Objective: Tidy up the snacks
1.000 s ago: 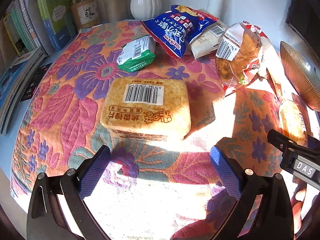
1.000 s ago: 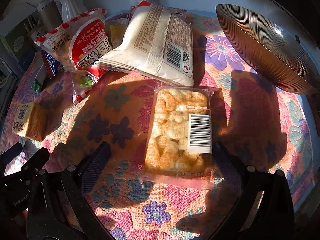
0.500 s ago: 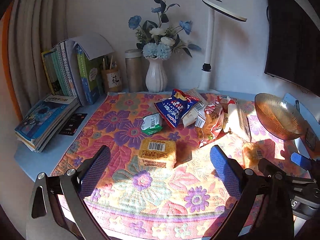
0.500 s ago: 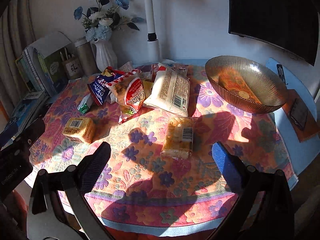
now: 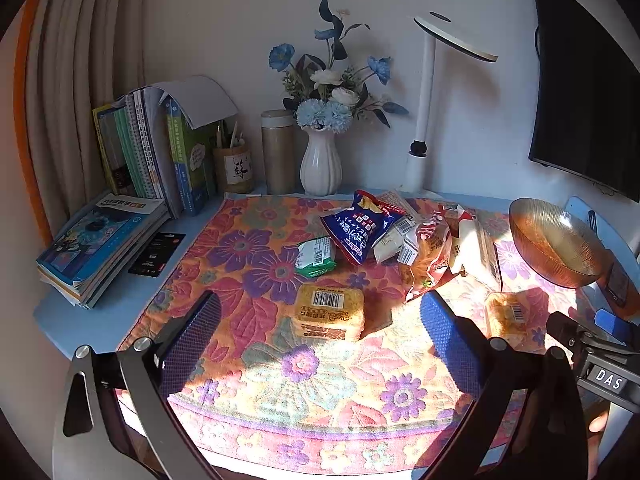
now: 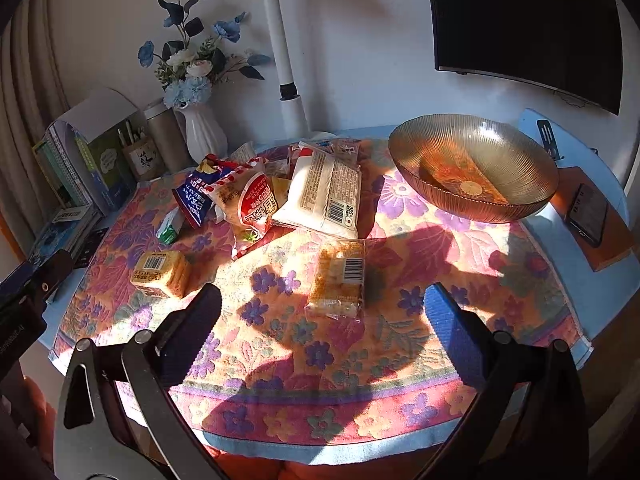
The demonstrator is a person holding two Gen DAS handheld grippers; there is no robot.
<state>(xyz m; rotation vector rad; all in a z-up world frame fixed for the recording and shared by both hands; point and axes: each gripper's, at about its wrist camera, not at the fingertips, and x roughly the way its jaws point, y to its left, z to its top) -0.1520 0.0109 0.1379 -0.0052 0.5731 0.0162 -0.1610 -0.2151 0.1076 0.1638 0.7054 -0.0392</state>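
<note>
Several snack packs lie on a floral cloth. A yellow toast pack lies nearest my left gripper, which is open and empty, held above the table's front edge. A clear pack of puffed snacks lies just ahead of my right gripper, also open and empty. Behind lie a green pack, a blue chip bag, a red-and-white bag and a large white bread pack. An amber glass bowl stands at the right.
Books, a pen cup, a thermos, a white vase with blue flowers and a lamp post line the back. A phone on an orange notebook lies right of the bowl. A dark monitor hangs on the wall.
Both grippers have pulled back and up from close above the snacks to a wide view over the whole table. The snacks have not moved. Both stay open.
</note>
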